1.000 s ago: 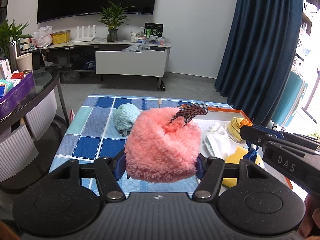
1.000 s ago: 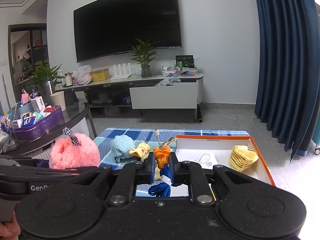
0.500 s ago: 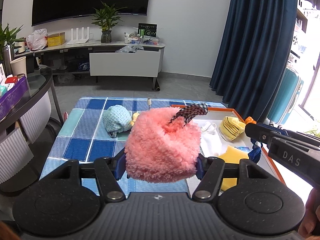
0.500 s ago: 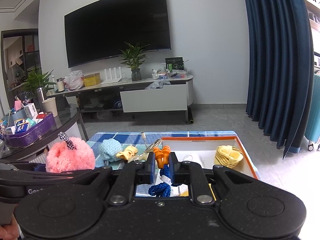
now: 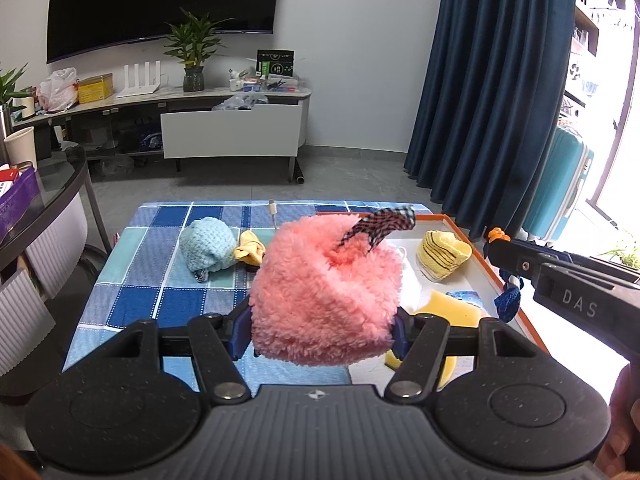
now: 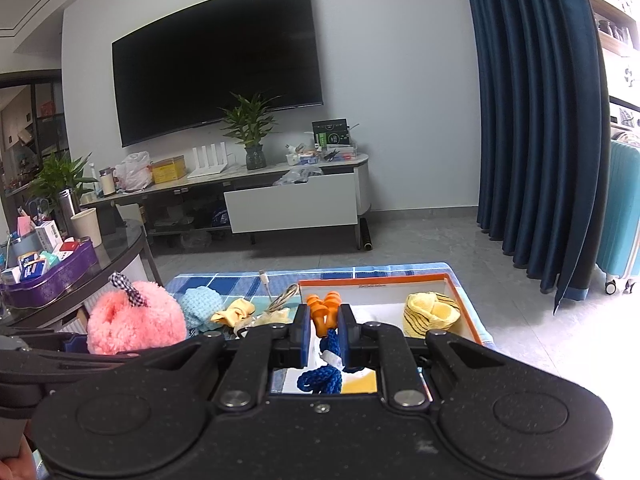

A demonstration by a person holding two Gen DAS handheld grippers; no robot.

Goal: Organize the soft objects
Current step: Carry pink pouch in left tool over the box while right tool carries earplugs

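My left gripper [image 5: 322, 330] is shut on a fluffy pink plush [image 5: 326, 294] with a checked ribbon, held above the blue checked tablecloth [image 5: 168, 296]; the plush also shows in the right wrist view [image 6: 134, 322]. My right gripper [image 6: 324, 330] is shut on orange earplugs [image 6: 324, 312] with a blue cord [image 6: 322, 376], above the orange-rimmed white tray [image 6: 376, 280]. In the left wrist view the right gripper [image 5: 498, 246] hangs over the tray's right rim [image 5: 474, 246]. A yellow striped sock [image 5: 442, 254] and a yellow sponge [image 5: 448, 310] lie in the tray.
A light blue knitted item [image 5: 208, 246] and a small yellow cloth [image 5: 250, 252] lie on the tablecloth left of the tray, with a white cable [image 5: 274, 216] behind. A glass table [image 5: 48, 200] stands left; a blue curtain [image 5: 492, 92] and teal suitcase [image 5: 560, 196] right.
Both grippers have drawn back and risen a little, so more of the table and tray shows. Both grips are unchanged.
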